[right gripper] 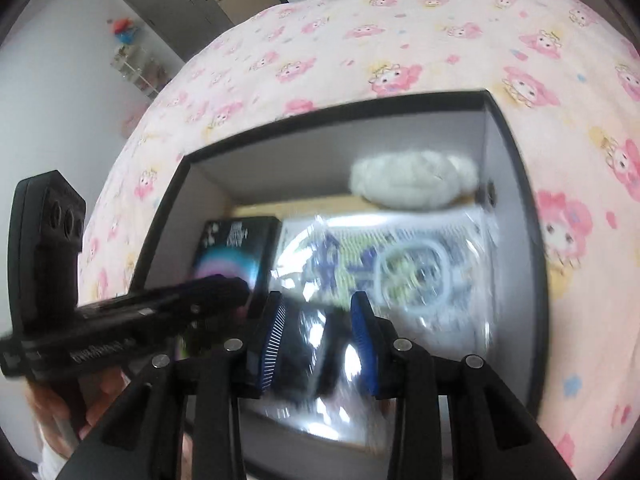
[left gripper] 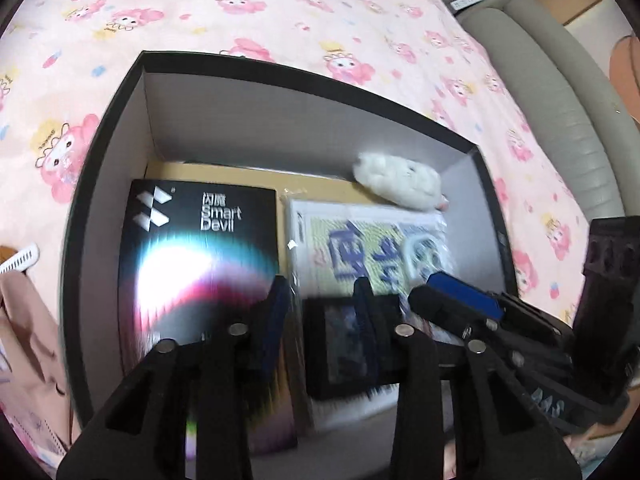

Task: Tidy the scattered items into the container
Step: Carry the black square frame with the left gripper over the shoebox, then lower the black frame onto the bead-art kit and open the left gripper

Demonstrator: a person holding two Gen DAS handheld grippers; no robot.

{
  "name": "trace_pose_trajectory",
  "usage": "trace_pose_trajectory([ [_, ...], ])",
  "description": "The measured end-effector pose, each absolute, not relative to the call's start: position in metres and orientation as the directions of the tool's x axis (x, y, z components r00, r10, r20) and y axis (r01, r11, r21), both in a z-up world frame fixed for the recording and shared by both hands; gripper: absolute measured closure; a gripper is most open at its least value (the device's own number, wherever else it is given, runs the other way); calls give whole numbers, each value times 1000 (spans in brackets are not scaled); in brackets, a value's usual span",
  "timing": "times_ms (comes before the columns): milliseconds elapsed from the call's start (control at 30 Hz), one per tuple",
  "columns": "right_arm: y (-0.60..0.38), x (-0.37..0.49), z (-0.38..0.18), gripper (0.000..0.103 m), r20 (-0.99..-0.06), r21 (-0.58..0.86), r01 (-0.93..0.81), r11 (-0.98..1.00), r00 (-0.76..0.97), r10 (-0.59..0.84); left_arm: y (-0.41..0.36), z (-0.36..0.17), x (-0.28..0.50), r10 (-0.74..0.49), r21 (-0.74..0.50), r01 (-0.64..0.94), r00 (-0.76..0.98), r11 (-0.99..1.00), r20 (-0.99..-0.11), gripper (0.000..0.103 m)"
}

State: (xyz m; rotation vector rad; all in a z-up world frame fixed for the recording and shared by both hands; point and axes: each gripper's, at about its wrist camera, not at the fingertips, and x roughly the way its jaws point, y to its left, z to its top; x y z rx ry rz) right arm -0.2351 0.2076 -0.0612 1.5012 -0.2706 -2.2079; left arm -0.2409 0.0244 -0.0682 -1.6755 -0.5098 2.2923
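A pink cartoon-print bedsheet (left gripper: 280, 12) carries one black box (left gripper: 120, 92). Ahead-left of the left claw (left gripper: 320, 300) lies one Smart Devil carton (left gripper: 200, 240); both claws, right claw (right gripper: 316, 320) too, pinch one small dark packet (left gripper: 340, 348); beyond, one printed bag (left gripper: 368, 236), one white plush (left gripper: 400, 180).
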Motion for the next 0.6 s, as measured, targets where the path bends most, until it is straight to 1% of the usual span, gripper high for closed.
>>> trace_pose_trajectory([
  [100,192,-238,-71,73,-867,341,282,-897,-276,-416,31,-77,-245,408,-426,2,-281,-905,-869,81],
  [167,187,-235,-78,75,-891,299,293,-908,-256,-375,37,-82,-242,417,-430,-7,-257,-903,-872,81],
  [400,193,-220,-87,74,-919,288,287,-914,-186,-348,44,-83,-221,441,-443,-40,-206,-896,-873,80],
  [500,196,-210,-86,74,-922,275,298,-914,-187,-339,48,-82,-218,454,-453,-52,-192,-890,-870,80],
  [600,203,-196,-80,74,-910,305,278,-911,-196,-365,43,-72,-215,464,-467,-41,-224,-883,-857,80],
])
